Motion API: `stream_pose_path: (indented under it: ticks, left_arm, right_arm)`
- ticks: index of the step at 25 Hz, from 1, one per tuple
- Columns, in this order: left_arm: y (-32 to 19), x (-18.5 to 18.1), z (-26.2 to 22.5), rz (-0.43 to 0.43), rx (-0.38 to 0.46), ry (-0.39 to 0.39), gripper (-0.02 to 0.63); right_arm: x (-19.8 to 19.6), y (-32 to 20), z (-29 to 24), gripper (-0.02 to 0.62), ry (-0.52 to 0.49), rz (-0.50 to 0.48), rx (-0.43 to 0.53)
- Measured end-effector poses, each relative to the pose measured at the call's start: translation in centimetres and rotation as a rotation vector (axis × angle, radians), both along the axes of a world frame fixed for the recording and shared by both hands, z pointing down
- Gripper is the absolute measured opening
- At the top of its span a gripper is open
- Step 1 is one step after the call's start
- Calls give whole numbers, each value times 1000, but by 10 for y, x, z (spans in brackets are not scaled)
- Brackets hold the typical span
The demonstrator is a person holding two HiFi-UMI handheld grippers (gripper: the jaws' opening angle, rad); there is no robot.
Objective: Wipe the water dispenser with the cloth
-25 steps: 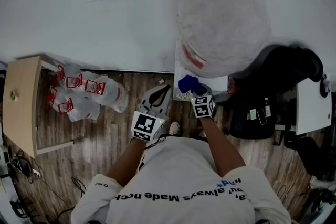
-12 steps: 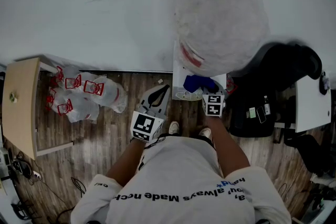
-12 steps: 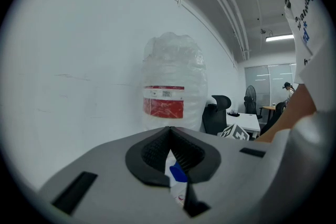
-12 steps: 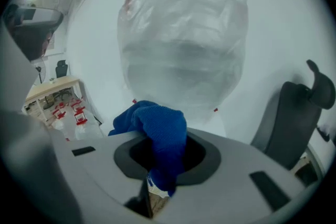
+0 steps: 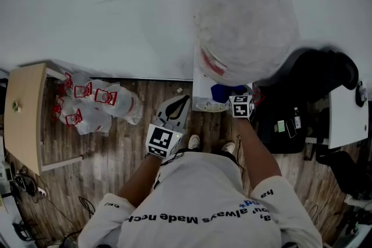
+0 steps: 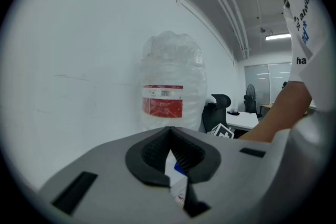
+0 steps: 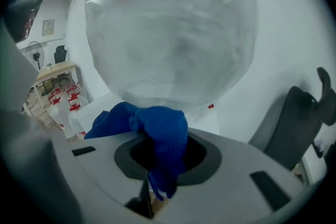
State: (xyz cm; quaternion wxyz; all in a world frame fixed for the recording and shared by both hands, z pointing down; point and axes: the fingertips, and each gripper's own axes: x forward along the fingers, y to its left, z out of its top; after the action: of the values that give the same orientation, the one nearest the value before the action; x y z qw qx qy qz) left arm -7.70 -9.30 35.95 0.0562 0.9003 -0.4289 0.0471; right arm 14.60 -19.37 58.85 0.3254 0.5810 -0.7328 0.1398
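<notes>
Dispenser (image 5: pixel 201 89): white cabinet against the wall, just ahead of the person's feet, with a plastic-wrapped bottle (image 5: pixel 247 26) on top.
Cloth (image 7: pixel 157 128): blue and bunched, lying on the dispenser's top at the foot of the bottle, toward the right side.
Right gripper (image 7: pixel 160 165): fingers clamped on the cloth. A thick fold bulges above them, a loose flap trails left and a short tail hangs below.
Left gripper (image 6: pixel 170 149): fingers closed with nothing between them. Held low and left, apart from the dispenser and pointing toward it.
Step, as judged: wiping the top panel round the bottle's base. The front and sides are probably not yet done.
Risk, grip: only a bunch of the cloth is pinched, so dragging it hard across the panel could pull it out of the fingers.
Risk, bottle: the gripper works right beside the bottle, so a sideways push could rock or shift it.
Risk, wrap: the trailing flap could catch on the loose plastic and tug it.
Risk, coverage: a wadded cloth touches little surface, so streaks may be left.
Nearby: chair (image 5: pixel 317 75) at the right, bags (image 5: pixel 96 103) on the floor at the left.
</notes>
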Motion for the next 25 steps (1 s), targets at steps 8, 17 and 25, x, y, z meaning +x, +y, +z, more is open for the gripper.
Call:
stream_pose_path:
  ticks: [8, 17, 25]
  left_arm:
    - [-2, 2, -1, -3, 4, -2, 18]
    - [-4, 11, -8, 11, 17, -1, 18]
    - [-7, 15, -4, 20, 11, -6, 18]
  right_arm:
    - [-5, 4, 2, 66, 94, -66, 8]
    - [-9, 22, 2, 65, 103, -109, 12]
    - [-10, 42, 5, 65, 83, -122, 20]
